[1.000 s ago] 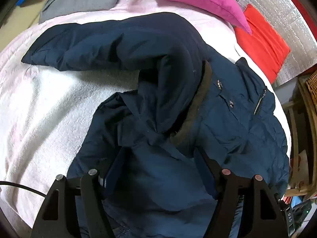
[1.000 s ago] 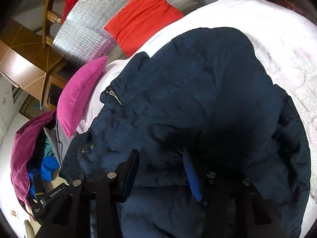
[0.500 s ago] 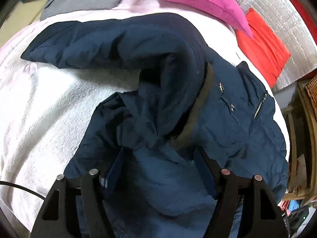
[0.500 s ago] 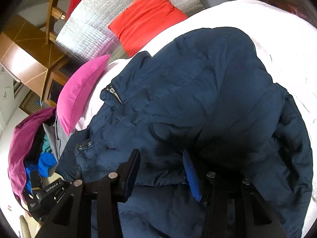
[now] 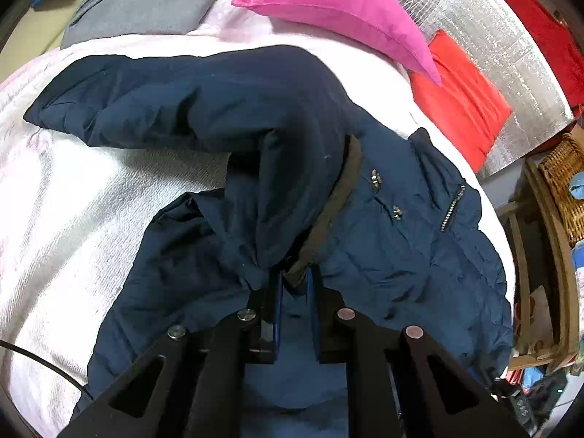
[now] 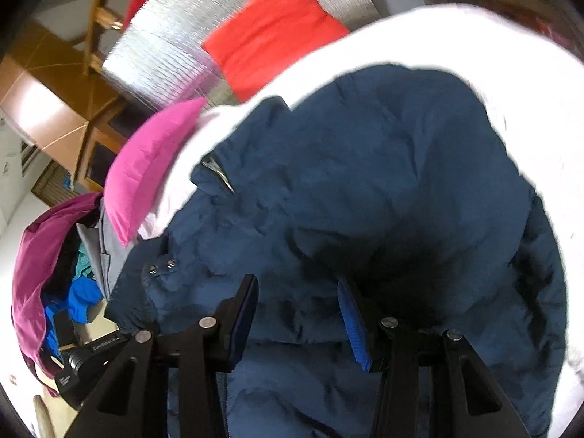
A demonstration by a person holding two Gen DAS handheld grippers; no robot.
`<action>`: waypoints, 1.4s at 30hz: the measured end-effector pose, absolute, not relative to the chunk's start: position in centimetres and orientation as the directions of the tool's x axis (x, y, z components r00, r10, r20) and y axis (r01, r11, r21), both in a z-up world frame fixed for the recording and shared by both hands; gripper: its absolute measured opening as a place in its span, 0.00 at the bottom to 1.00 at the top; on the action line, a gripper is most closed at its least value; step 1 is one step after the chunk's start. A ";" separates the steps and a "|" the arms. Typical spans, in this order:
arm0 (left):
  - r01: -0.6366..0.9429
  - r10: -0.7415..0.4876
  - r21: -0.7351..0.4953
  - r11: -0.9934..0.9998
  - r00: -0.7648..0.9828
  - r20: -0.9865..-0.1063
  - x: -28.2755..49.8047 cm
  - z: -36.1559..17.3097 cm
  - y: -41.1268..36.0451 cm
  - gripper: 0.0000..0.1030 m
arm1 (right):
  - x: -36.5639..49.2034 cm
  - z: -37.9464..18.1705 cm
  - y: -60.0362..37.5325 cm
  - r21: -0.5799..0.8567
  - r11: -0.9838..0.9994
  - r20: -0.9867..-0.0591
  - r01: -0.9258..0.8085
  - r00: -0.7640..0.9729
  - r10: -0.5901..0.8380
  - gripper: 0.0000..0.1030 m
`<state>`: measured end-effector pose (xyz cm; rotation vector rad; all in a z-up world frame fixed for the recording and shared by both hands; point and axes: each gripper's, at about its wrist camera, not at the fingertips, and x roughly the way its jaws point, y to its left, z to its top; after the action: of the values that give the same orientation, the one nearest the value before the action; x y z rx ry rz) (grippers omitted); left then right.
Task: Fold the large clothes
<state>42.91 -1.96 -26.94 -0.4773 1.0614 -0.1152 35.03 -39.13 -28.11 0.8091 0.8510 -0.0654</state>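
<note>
**Op:** Left wrist view first: my left gripper (image 5: 295, 277) has its jaws clamped tight on the jacket (image 5: 401, 248), pinching a bunch of cloth right where the brown collar trim (image 5: 343, 189) runs down into them.

**Spotter:** And the jacket itself?

**Op:** Spread on the white bed cover (image 5: 73, 219), dark blue and puffy. One sleeve (image 5: 164, 98) stretches away to the upper left in that view, and the body with the chest zip (image 5: 452, 208) lies off to the right. Pink pillow (image 5: 328, 3) and red cushion (image 5: 460, 102) sit beyond it, well clear.

**Spotter:** Right side?

**Op:** Right gripper (image 6: 297, 314) has its jaws apart, part-way wide, hovering low over the body of the jacket. That picture is blurred. Cloth lies between and under the pads (image 6: 352, 325), but I see no pinch, so I call it empty.

**Spotter:** So what does the next move turn on?

**Op:** The collar end is at my left jaws, so the left is the hand already on it. The jacket's length runs away from both grippers toward the pillows, with the loose sleeve lying crosswise to that. My guess: the right needs its own hold on the body straight ahead of it before anything gets lifted or folded over.
</note>
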 end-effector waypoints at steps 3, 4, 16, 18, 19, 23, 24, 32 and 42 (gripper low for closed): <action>-0.108 -0.317 -0.427 0.898 0.516 -0.796 42.7 -26.1 -2.2 0.12 | 34.8 -28.1 -39.1 0.616 0.703 -0.685 0.356 0.682 0.255 0.48; -0.103 -0.314 -0.422 0.901 0.517 -0.796 42.6 -25.9 -2.1 0.12 | 34.7 -28.1 -39.1 0.617 0.703 -0.683 0.354 0.684 0.256 0.49; -0.129 -0.348 -0.430 0.893 0.408 -0.844 43.6 -27.1 -1.4 0.23 | 34.6 -26.4 -38.3 0.630 0.708 -0.657 0.318 0.704 0.269 0.61; -0.135 -0.360 -0.445 0.885 0.408 -0.839 43.1 -26.5 -0.3 0.28 | 34.6 -26.0 -37.8 0.627 0.717 -0.649 0.304 0.713 0.266 0.61; -0.137 -0.374 -0.463 0.876 0.415 -0.830 42.7 -26.3 0.4 0.34 | 34.6 -25.9 -37.6 0.626 0.719 -0.647 0.300 0.715 0.265 0.61; -0.186 -0.400 -0.537 0.823 0.482 -0.779 41.6 -25.0 4.5 0.56 | 34.6 -26.6 -36.9 0.615 0.725 -0.659 0.311 0.708 0.255 0.61; -0.200 -0.398 -0.551 0.810 0.502 -0.768 41.5 -24.8 5.5 0.56 | 34.8 -26.8 -36.7 0.614 0.723 -0.665 0.317 0.702 0.256 0.61; -0.372 -0.434 -0.681 0.631 0.559 -0.707 43.5 -27.2 12.7 0.66 | 35.2 -28.1 -35.9 0.566 0.751 -0.704 0.340 0.673 0.227 0.62; -0.368 -0.560 -0.836 0.406 0.623 -0.546 47.6 -29.8 13.8 0.66 | 35.1 -28.2 -35.7 0.550 0.773 -0.706 0.315 0.670 0.230 0.62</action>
<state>47.57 13.80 -29.78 -1.1953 0.9480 -0.1468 35.05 -35.70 -28.15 0.7071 0.8543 -0.0528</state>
